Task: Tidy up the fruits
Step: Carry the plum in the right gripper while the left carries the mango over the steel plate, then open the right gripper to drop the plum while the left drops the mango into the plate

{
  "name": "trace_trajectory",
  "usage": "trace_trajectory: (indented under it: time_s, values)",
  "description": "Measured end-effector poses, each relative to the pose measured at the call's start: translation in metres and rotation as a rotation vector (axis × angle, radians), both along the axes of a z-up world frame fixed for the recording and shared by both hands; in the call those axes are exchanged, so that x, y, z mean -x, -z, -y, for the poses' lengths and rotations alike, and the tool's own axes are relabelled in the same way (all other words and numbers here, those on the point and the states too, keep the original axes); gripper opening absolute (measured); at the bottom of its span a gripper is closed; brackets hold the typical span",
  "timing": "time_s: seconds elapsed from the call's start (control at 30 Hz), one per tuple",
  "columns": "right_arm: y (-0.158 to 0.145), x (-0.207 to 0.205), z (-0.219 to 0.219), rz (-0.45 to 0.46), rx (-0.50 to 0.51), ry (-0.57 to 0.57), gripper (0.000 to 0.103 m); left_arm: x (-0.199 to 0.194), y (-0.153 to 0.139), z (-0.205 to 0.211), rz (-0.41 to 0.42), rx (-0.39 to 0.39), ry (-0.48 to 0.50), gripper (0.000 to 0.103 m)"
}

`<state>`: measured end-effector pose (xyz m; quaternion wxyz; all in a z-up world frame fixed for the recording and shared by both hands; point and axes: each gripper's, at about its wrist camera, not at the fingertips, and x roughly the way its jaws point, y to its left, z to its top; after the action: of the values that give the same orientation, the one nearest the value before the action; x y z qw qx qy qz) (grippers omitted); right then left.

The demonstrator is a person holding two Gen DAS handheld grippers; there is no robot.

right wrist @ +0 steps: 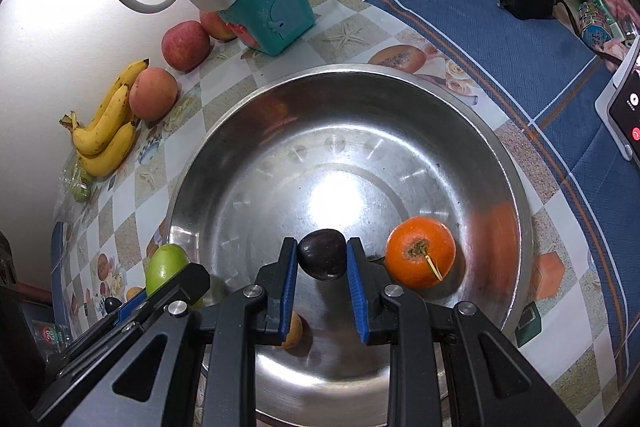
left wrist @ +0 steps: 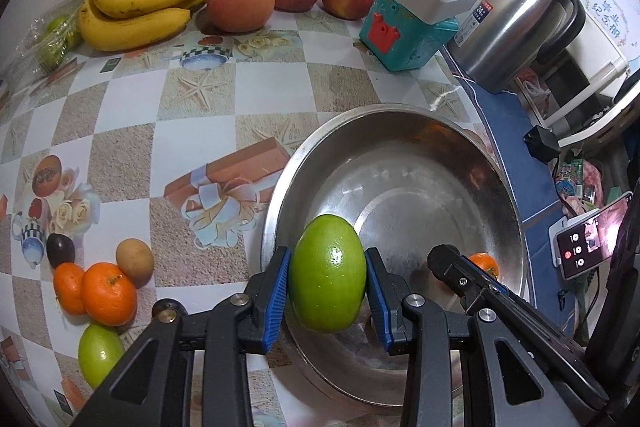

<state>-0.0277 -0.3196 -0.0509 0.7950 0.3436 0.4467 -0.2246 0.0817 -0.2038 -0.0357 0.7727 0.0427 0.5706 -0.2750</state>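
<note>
My left gripper (left wrist: 327, 277) is shut on a green fruit (left wrist: 327, 273) and holds it over the near left rim of a steel bowl (left wrist: 404, 131). It also shows in the right wrist view (right wrist: 164, 269). My right gripper (right wrist: 322, 263) is shut on a dark purple fruit (right wrist: 322, 254) above the bowl (right wrist: 248, 115). An orange (right wrist: 420, 251) and a small brown fruit (right wrist: 294, 331) lie in the bowl. The right gripper's body (left wrist: 472, 279) reaches into the bowl in the left wrist view.
On the table's left lie two oranges (left wrist: 108, 293), a brown fruit (left wrist: 135, 261), a dark fruit (left wrist: 60, 249) and a green fruit (left wrist: 98, 355). Bananas (left wrist: 140, 3) and three apples (left wrist: 240, 1) line the wall. A teal box (left wrist: 404, 31), kettle (left wrist: 516, 23) and phone (left wrist: 584, 247) stand right.
</note>
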Motion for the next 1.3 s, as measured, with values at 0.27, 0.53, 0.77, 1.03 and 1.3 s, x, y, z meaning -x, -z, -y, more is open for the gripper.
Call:
trace_trajectory:
  time_s: [0.27,0.53,0.77,1.03,1.3]
  values:
    - [0.0,-0.001,0.0,-0.003,0.0,0.001,0.026,0.0,0.003,0.0,-0.014,0.004,-0.001,0.04]
    - [0.0,0.0,0.0,-0.005,-0.003,0.001,0.026,0.0,0.001,-0.001,-0.012,0.011,-0.004,0.041]
    - [-0.005,0.0,-0.001,0.002,0.008,-0.004,0.026,-0.001,-0.005,-0.004,-0.007,0.018,-0.01,0.041]
    - [-0.016,0.003,-0.001,0.021,0.024,-0.005,0.027,-0.002,-0.016,-0.011,0.007,0.024,-0.023,0.041]
    - [-0.024,0.005,-0.002,0.028,0.038,-0.016,0.027,-0.006,-0.023,-0.021,0.03,-0.007,-0.057,0.041]
